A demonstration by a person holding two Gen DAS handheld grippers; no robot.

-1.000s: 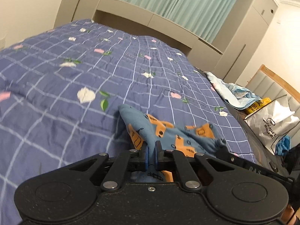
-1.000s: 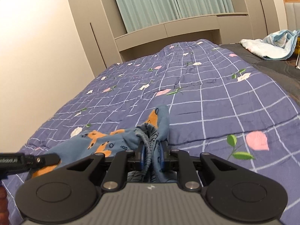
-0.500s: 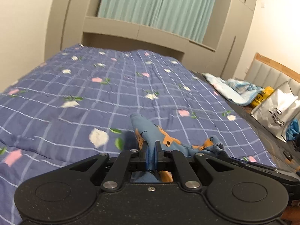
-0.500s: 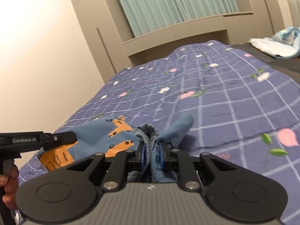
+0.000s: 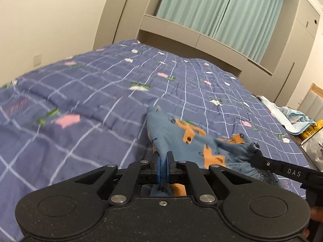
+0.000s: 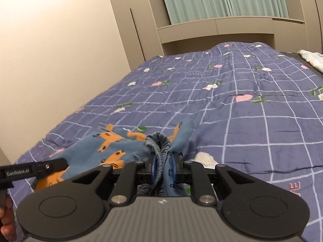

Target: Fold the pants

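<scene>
One pair of pants (image 5: pixel 193 141) — small, blue, printed with orange figures — hangs slack between the two grippers just above a bed, its lower folds sagging toward the cover. The left gripper (image 5: pixel 164 157) has its fingers pinched almost fully together on a thin edge of the fabric. The right gripper (image 6: pixel 163 161) has its fingers clamped, a little farther apart, on the bunched elastic waistband (image 6: pixel 157 141), which bulges up between the pads. Each gripper shows in the other's view as a black bar entering from the side, with a bit of the person's hand (image 6: pixel 6 217) behind it.

The purple quilt (image 5: pixel 101 100), checked in white with pink and white flowers, covers the bed beneath and lies bare ahead of the pants. Off its far right edge lie a crumpled light-blue cloth (image 5: pixel 290 117) and one white bag (image 5: pixel 315 145) holding a yellow package — its other contents are not readable. Beige built-in cabinets (image 6: pixel 201 28) and teal curtains (image 5: pixel 222 12) close the room behind.
</scene>
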